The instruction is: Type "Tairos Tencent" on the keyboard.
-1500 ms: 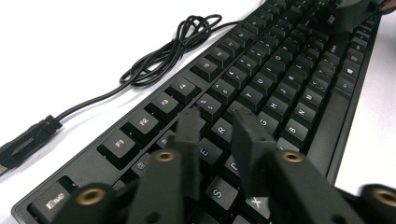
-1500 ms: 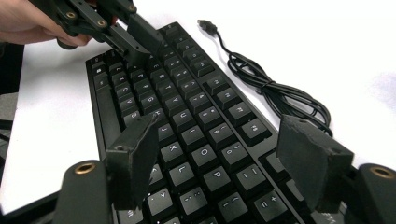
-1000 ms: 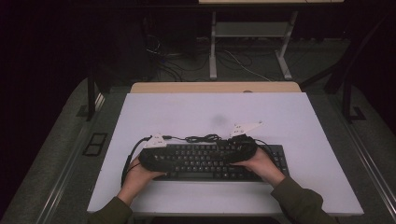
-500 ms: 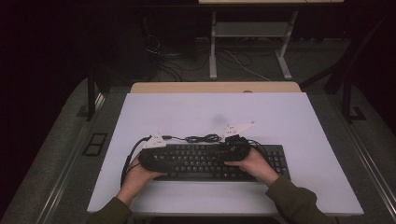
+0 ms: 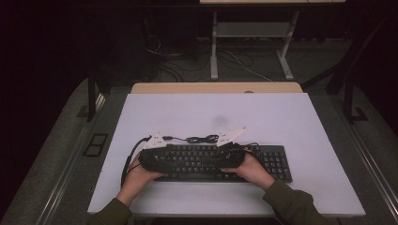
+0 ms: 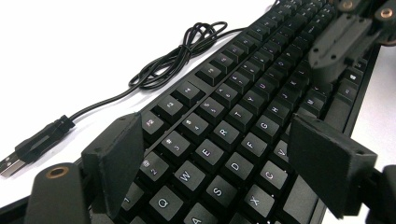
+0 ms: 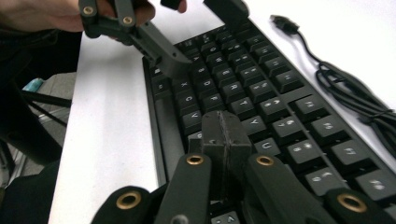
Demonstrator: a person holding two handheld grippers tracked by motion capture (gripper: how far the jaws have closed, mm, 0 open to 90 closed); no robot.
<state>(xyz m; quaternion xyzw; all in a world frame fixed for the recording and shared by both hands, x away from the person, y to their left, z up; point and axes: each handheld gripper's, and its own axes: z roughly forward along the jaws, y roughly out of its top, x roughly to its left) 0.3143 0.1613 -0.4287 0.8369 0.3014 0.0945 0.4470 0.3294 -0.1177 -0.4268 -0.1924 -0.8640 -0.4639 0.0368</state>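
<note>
High view: showed a black keyboard (image 5: pixel 220 161) lying flat along the near half of a pale grey table (image 5: pixel 291 122), its coiled black cable (image 5: pixel 199 138) resting on the tabletop just behind its back edge. Showed the left gripper (image 5: pixel 162 157) held over the keyboard's left end and the right gripper (image 5: pixel 225 157) over its middle, each with a grey three-cornered plate on top, both hands coming in from the near edge in dark green sleeves. Could not tell the jaws' stance from up there. Left gripper view: looked along the key rows, with the left gripper (image 6: pixel 219 158) spread wide, one pad above the number row and the other above the bottom letter row, keys Q, W, E, R, S, D showing between them; jaws had just been opening, nothing pinched by the pads. Showed the USB plug (image 6: pixel 35 147) lying on the white surface beside the keyboard (image 6: pixel 243 102), cable (image 6: pixel 182 51) bundled farther off, and the right gripper (image 6: pixel 343 39) over the keys farther along. Right gripper view: showed the right gripper (image 7: pixel 224 128) with both pads pressed flat together, having just been closing, nothing caught between them, tips just above the letter keys of the keyboard (image 7: pixel 261 93). Showed the left gripper (image 7: pixel 198 35) farther off, jaws apart over the keys, and the cable (image 7: pixel 348 91) lying beside.
</note>
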